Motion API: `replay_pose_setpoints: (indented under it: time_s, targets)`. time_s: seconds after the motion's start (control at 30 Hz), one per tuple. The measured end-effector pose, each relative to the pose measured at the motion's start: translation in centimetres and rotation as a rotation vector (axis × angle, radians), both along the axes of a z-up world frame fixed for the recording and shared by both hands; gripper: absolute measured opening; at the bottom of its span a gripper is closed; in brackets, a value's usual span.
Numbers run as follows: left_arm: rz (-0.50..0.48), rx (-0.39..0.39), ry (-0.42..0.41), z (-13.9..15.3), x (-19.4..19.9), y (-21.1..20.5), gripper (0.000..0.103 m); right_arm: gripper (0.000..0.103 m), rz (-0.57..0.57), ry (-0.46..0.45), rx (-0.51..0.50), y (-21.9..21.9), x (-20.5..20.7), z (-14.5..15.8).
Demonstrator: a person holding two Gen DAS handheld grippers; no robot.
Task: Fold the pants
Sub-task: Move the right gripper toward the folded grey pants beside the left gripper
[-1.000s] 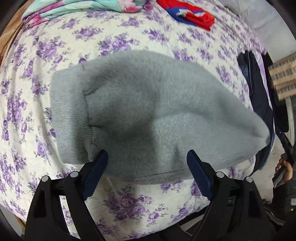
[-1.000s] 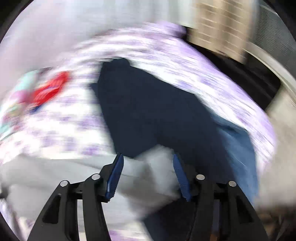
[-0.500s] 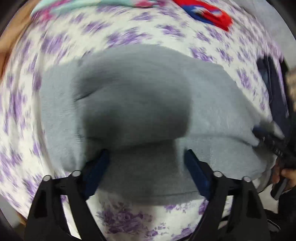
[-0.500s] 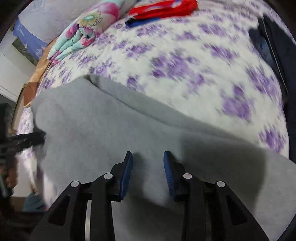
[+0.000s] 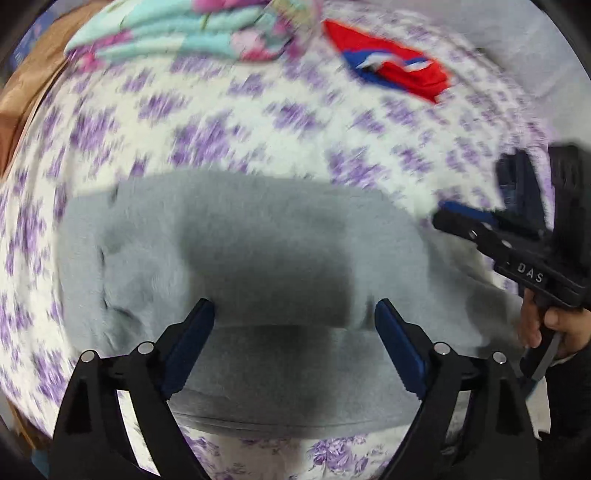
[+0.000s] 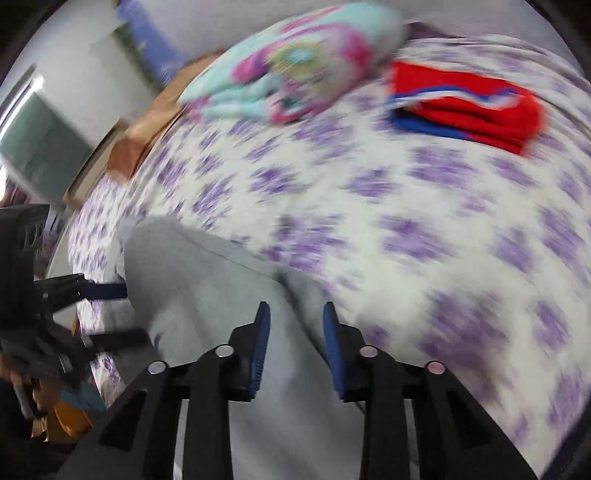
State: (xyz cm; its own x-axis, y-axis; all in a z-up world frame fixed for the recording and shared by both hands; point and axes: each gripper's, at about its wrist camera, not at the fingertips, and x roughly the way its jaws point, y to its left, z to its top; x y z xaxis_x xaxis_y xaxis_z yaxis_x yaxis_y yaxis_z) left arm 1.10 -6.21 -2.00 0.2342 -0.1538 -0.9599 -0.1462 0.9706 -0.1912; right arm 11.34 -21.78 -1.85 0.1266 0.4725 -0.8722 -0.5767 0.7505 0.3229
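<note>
The grey fleece pants point(image 5: 266, 258) lie folded on the bed with the purple-flowered sheet point(image 5: 229, 122). My left gripper point(image 5: 295, 339) is open, its blue fingers spread wide just above the near part of the pants. My right gripper point(image 6: 295, 343) is partly open over the pants point(image 6: 207, 317) at their right end; grey cloth lies between and under its fingers. It also shows in the left wrist view point(image 5: 480, 229) at the right edge of the pants. The left gripper shows at the left of the right wrist view point(image 6: 74, 291). Both views are blurred.
A folded red and blue garment point(image 5: 399, 66) and a turquoise and pink floral bundle point(image 5: 192, 33) lie at the far side of the bed. Dark clothing point(image 5: 524, 192) lies at the right edge. A brown headboard point(image 6: 147, 129) is at the left.
Both grippers have moved forward over the pants. The right gripper has swung from the dark clothing onto the pants' right end, and its fingers stand closer together than a second ago.
</note>
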Motion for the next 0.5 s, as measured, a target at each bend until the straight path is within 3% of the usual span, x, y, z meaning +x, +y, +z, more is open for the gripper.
replay_pose_setpoints:
  time_s: [0.1,0.17,0.33,0.37,0.47,0.5]
  targets:
    - [0.089,-0.011,0.076,-2.5,-1.4,1.4,0.086,0.026,0.069,0.058,-0.093,3.1,0.5,-3.3]
    - [0.087,0.028,0.079,-3.5,-2.5,1.4,0.086,0.008,0.087,0.077,-0.07,3.4,0.5,-3.4]
    - [0.017,0.123,0.058,-3.6,-3.6,0.1,0.088,0.006,0.048,-0.021,0.032,1.1,2.4,1.2]
    - [0.015,0.123,0.059,-3.6,-3.6,0.1,0.088,0.004,0.062,-0.067,-0.005,1.5,2.5,1.3]
    - [0.009,0.125,0.083,-3.8,-3.7,0.3,0.088,0.0,0.096,-0.333,-0.326,3.4,2.3,-2.0]
    - [0.008,0.119,0.085,-3.9,-3.8,0.4,0.088,0.0,0.076,-0.286,-0.334,2.8,3.1,-3.3]
